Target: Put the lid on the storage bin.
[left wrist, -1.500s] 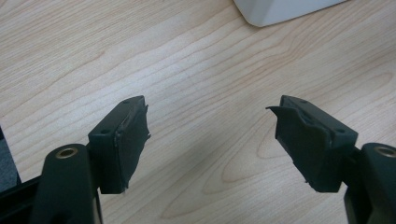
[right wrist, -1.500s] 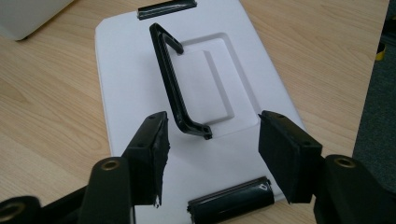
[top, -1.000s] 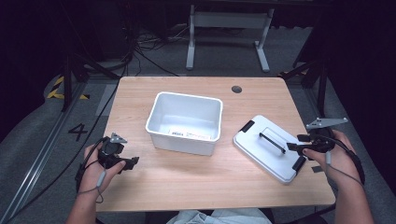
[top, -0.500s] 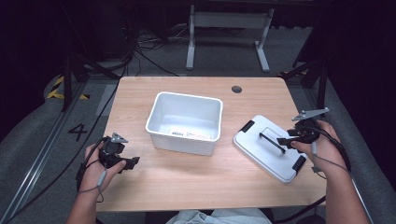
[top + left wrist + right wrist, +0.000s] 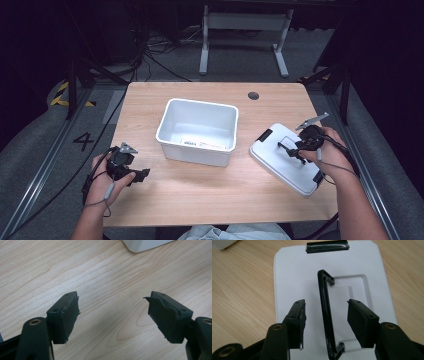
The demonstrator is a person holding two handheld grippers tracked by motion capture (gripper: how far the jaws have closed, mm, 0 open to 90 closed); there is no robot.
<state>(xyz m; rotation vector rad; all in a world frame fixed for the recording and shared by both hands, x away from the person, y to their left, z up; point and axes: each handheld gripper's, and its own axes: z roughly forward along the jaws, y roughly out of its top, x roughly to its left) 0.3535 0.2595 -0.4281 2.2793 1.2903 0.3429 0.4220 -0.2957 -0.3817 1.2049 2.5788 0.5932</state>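
A white lid [image 5: 280,165] lies flat on the table's right side, with a black handle [image 5: 289,148] standing up on top. My right gripper [image 5: 296,148] hangs over it. In the right gripper view the handle [image 5: 325,315] runs between the jaws of the right gripper [image 5: 327,303]. The jaws have just been closing, and both pads stand clear of the handle. An empty white bin [image 5: 200,131] sits mid-table. My left gripper [image 5: 141,174] rests near the front left; its jaws [image 5: 113,295] stand wide open over bare wood.
The wooden table [image 5: 215,195] has free room in front of the bin. A black latch clip [image 5: 327,246] sits on the lid's far end. A round cable hole [image 5: 253,95] lies at the back right. The table's right edge is close behind the lid.
My right gripper has moved left from the lid's right edge to over its handle, and its jaws have narrowed. The left gripper has stayed where it was.
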